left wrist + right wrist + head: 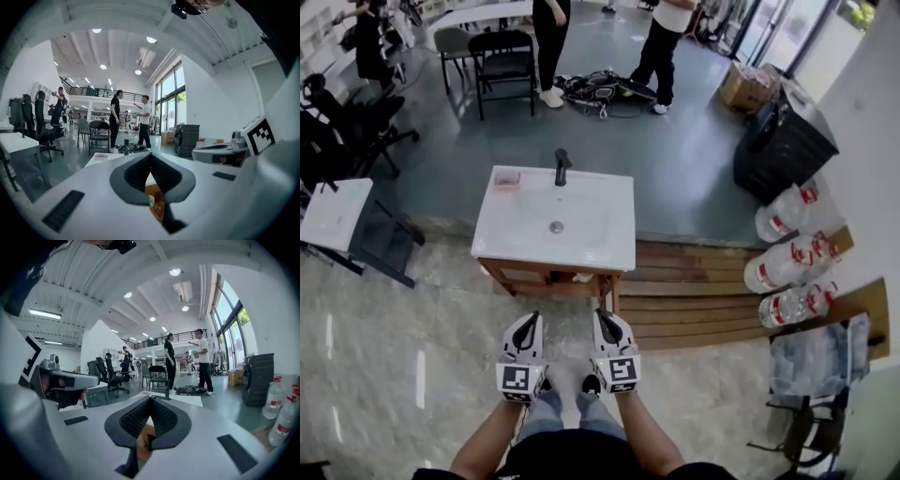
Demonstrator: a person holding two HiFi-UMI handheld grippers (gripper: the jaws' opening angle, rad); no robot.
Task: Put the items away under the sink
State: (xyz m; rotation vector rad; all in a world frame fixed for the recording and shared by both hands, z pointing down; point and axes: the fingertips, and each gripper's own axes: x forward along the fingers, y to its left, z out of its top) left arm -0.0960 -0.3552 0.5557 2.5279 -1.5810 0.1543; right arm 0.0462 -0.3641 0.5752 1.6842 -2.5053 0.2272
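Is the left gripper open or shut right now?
Shut. In the left gripper view, the white left gripper has its grey-padded jaws touching at the tips, with nothing held between them.

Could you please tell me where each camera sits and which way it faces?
Head view: on the person's head, steeply down at the white washbasin on a wooden cabinet; forearms, left gripper, right gripper show.
Left gripper view: on that gripper, level along its shut jaws towards the basin; right gripper at right.
Right gripper view: likewise; left gripper at left.
Shared: black tap, two standing people.
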